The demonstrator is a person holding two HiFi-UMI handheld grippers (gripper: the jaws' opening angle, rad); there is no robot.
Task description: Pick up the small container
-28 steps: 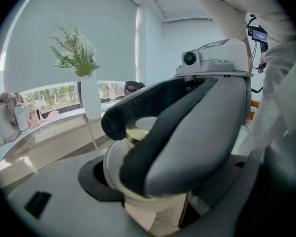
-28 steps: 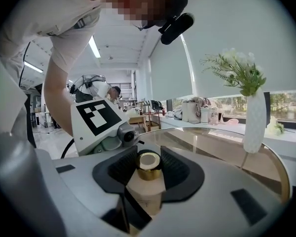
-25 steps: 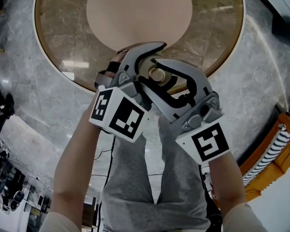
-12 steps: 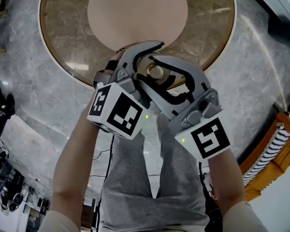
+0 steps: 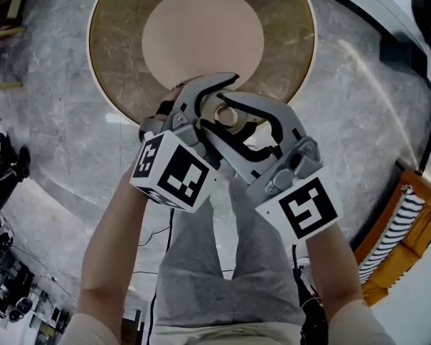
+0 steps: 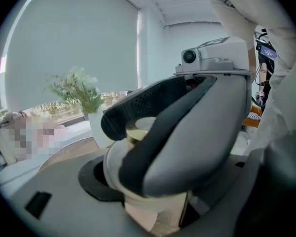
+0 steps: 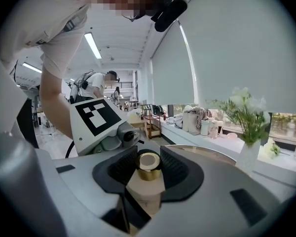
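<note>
The small container [image 5: 227, 114], cream with a gold cap, hangs in the air between the table and the person's lap. In the head view the jaws of both grippers cross around it. My right gripper [image 7: 149, 171] is shut on it, with a dark pad against each side of the gold cap [image 7: 149, 163]. The container's pale body [image 6: 155, 209] lies between the jaws of my left gripper [image 6: 153, 186]. The right gripper's big grey jaw [image 6: 197, 132] crosses in front there and hides whether the left pads press on it. Both marker cubes [image 5: 171, 171] face the head camera.
A round glass table [image 5: 122, 56] with a pale disc in its middle [image 5: 201, 34] lies just beyond the grippers. A white vase of flowers [image 7: 248, 149] stands on it. An orange seat with a striped cushion [image 5: 409, 228] is at the lower right. Another person [image 7: 96, 85] stands far behind.
The table now looks smaller and farther off in the head view, and more floor shows around it. Both grippers stay crossed around the container, a little higher in the frame.
</note>
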